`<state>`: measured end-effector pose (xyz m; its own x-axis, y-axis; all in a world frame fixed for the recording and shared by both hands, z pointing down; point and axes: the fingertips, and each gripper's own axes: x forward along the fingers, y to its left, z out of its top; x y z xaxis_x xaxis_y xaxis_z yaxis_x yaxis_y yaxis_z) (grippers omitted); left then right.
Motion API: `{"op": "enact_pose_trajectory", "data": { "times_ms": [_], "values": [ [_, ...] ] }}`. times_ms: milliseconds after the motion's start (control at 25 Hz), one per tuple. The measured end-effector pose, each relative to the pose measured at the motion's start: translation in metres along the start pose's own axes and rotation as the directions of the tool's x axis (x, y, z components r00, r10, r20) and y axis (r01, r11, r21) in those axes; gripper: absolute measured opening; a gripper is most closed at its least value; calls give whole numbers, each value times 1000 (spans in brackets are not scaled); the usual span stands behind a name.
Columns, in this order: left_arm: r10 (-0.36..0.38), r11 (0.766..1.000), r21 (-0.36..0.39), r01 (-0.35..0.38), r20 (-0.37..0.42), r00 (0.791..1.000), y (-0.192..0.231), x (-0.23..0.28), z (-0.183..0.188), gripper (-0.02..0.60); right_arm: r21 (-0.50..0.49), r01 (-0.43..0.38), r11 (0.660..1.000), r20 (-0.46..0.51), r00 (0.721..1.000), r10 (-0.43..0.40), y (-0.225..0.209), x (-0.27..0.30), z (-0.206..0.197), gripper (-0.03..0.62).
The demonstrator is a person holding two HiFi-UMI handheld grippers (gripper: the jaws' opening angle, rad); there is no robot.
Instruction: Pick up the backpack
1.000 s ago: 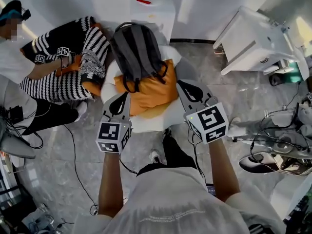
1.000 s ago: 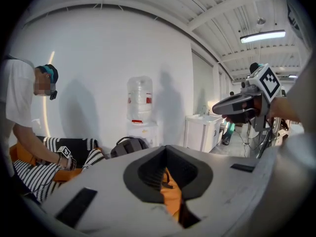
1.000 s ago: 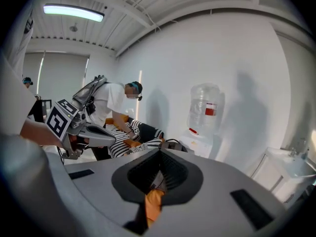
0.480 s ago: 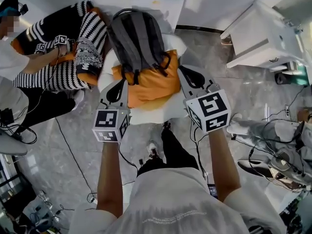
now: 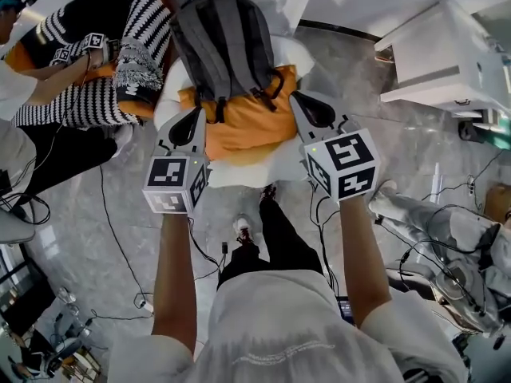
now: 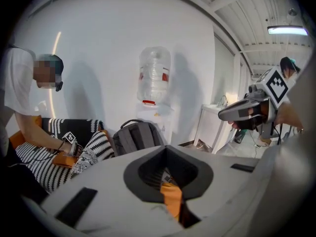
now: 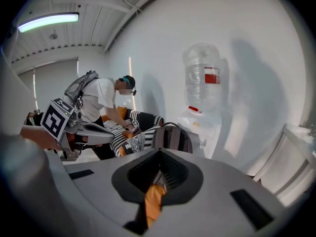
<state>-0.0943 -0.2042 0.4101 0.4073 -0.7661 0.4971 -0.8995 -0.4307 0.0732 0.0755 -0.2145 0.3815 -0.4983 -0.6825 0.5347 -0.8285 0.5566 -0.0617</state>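
head view, grey fabric backpack (image 5: 223,45), plump orange cushion (image 5: 249,128), striped knit blanket (image 5: 148,24)

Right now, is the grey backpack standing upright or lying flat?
Upright: the backpack stands with its carry handle on top in the left gripper view; its base is hidden.

There is one gray backpack (image 5: 223,46), one orange cushion (image 5: 243,130) and one white seat (image 5: 255,183). Two grippers show, the left gripper (image 5: 192,122) and the right gripper (image 5: 307,110), with two marker cubes (image 5: 172,186), one on each. There is also one striped blanket (image 5: 140,54), one water bottle (image 6: 154,75) and one white cabinet (image 5: 447,54). Two people appear: one seated person (image 5: 20,94) and one standing person (image 5: 279,325).
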Motion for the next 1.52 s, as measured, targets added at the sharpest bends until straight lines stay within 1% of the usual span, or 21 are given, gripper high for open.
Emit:
{"op": "enact_pose_trajectory", "data": {
  "times_ms": [160, 320, 520, 680, 800, 960, 1080, 1160, 1240, 1280, 1400, 1480, 1520],
  "values": [
    [5, 1000, -3, -5, -35, 999, 2, 16, -10, 2, 10, -28, 1000, -26, 999, 28, -8, 20, -11, -3],
    [14, 1000, -15, -15, -57, 998, 14, 41, -22, 2, 8, -47, 999, -32, 998, 47, -15, 50, -16, -3],
    [24, 999, -26, -26, -104, 994, 11, 78, -29, 2, 14, -77, 997, -55, 995, 78, -38, 79, -25, -3],
    [35, 998, -51, -41, -105, 994, 10, 101, -38, 3, 10, -106, 994, -85, 991, 106, -47, 97, -38, -3],
    [44, 997, -65, -52, -122, 992, 12, 116, -48, 3, 14, -119, 993, -105, 987, 120, -55, 109, -50, -3],
    [55, 995, -80, -67, -143, 988, 21, 116, -70, 16, 42, -140, 989, -104, 984, 143, -47, 118, -64, -3],
    [52, 994, -84, -68, -181, 982, 29, 121, -89, 18, 59, -152, 987, -107, 982, 157, -40, 134, -77, -3],
    [47, 994, -84, -65, -204, 978, 33, 128, -98, 20, 65, -148, 987, -116, 981, 155, -39, 145, -89, -3],
    [46, 994, -87, -65, -207, 977, 40, 139, -108, 20, 72, -129, 989, -123, 983, 137, -41, 159, -100, -3],
    [46, 994, -92, -66, -207, 977, 44, 145, -114, 23, 80, -120, 990, -127, 983, 129, -42, 166, -106, -3],
    [41, 992, -112, -65, -209, 977, 60, 161, -135, 78, 95, -106, 990, -140, 983, 119, -40, 188, -123, -3],
    [37, 991, -117, -62, -205, 978, 69, 170, -149, 98, 101, -108, 989, -147, 982, 122, -37, 199, -133, -3],
    [34, 991, -120, -60, -207, 978, 72, 173, -155, 103, 105, -114, 988, -149, 980, 129, -35, 203, -138, 12]
  ]
}}
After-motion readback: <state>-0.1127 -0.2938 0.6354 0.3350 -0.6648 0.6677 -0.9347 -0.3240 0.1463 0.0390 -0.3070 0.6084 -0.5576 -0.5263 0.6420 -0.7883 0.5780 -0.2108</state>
